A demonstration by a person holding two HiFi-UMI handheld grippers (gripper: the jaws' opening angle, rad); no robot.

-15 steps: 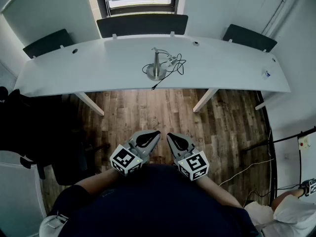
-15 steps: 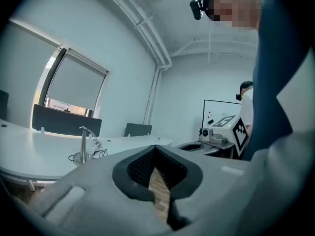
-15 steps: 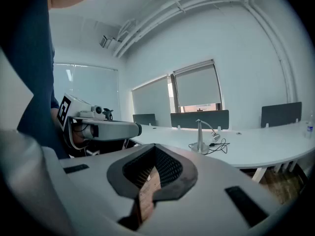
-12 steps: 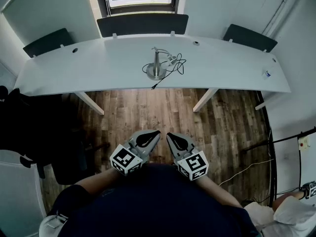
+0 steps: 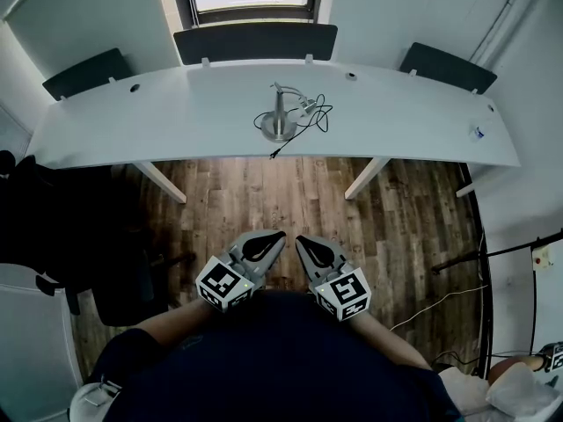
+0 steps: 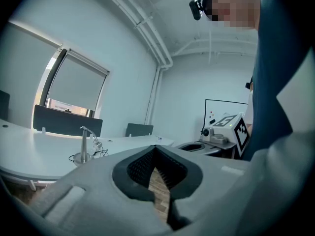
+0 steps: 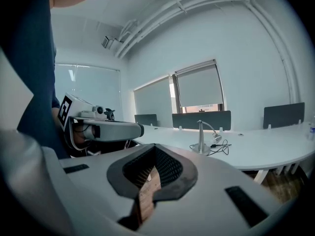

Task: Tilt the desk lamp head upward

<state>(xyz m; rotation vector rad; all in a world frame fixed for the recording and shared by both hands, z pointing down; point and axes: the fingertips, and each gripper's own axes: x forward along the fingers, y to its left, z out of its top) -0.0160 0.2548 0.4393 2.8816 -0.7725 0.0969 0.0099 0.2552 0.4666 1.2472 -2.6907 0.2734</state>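
A small silver desk lamp [image 5: 280,117] stands on the long white desk [image 5: 176,121], its round base near the desk's front edge and its thin neck bent over to the right, head drooping down. The lamp [image 6: 86,144] shows far off in the left gripper view, and the lamp [image 7: 203,137] likewise in the right gripper view. A black cable [image 5: 303,123] coils beside its base. Both grippers are held close to the person's body, far short of the desk. My left gripper [image 5: 272,236] is shut and empty. My right gripper [image 5: 302,240] is shut and empty too.
Dark divider panels [image 5: 255,42] stand along the desk's far edge under a window. A small object [image 5: 476,132] lies at the desk's right end. Wooden floor [image 5: 290,200] stretches between me and the desk. Dark chairs and bags [image 5: 53,236] sit at the left.
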